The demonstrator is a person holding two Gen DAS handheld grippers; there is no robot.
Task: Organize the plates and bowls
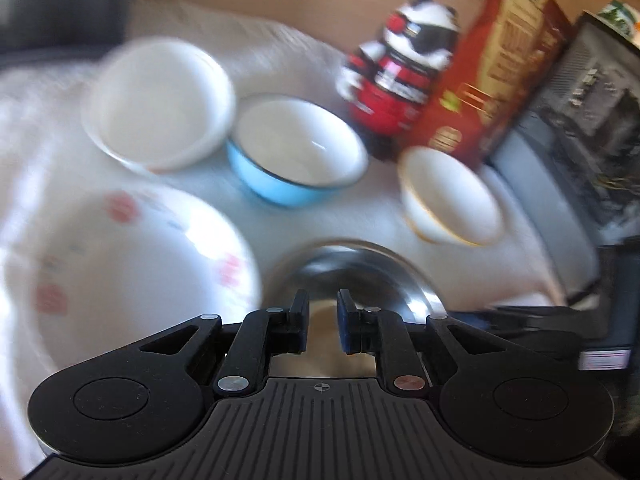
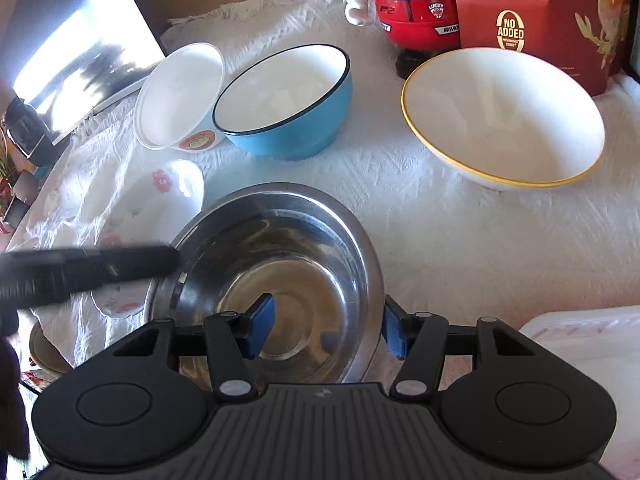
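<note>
Right wrist view: the steel bowl [image 2: 272, 276] sits on the white cloth [image 2: 460, 240], in front of the blue bowl [image 2: 286, 100], with the flowered plate [image 2: 156, 208] touching its left side and the yellow-rimmed bowl [image 2: 504, 120] well apart behind and to its right. Judged light, rigid, slick and not fragile; the thin rim is the sensible hold. The right gripper [image 2: 328, 334] stands wide apart, straddling the near rim, clamping nothing. The left gripper [image 1: 323, 320] has jaws nearly together over the steel bowl's rim; whether it pinches the rim cannot be told.
</note>
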